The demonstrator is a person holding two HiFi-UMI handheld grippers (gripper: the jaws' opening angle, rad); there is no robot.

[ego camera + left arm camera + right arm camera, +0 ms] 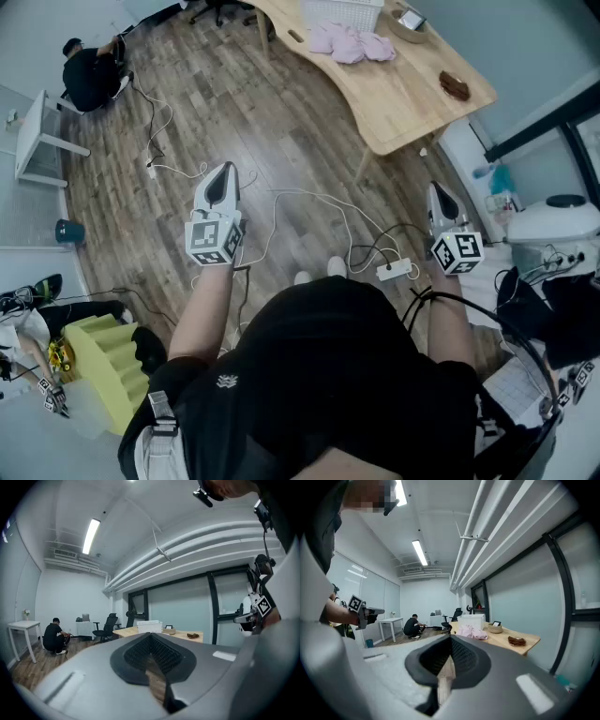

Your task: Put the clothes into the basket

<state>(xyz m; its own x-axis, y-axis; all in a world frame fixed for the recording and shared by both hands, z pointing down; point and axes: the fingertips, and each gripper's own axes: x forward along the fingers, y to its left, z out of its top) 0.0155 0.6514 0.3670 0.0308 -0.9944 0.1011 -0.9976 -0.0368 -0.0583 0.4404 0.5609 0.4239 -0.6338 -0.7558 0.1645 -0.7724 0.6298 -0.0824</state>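
A pile of pink clothes (pixel 349 42) lies on the far wooden table (pixel 403 89), just in front of a white basket (pixel 342 11). The right gripper view has the pink clothes (pixel 471 631) beside the basket (pixel 471 620), far ahead. I stand on the floor well short of the table. My left gripper (pixel 223 171) is held out at chest height, its jaws together and empty (pixel 151 638). My right gripper (pixel 437 189) is raised at my right side, shut with nothing in it (pixel 451 640). Both point towards the table.
A brown item (pixel 455 86) and a small bowl (pixel 410 23) also sit on the table. White cables and a power strip (pixel 394 270) lie on the floor by my feet. A person (pixel 92 75) crouches near a white side table (pixel 37 131). Yellow foam (pixel 103 356) is at my left.
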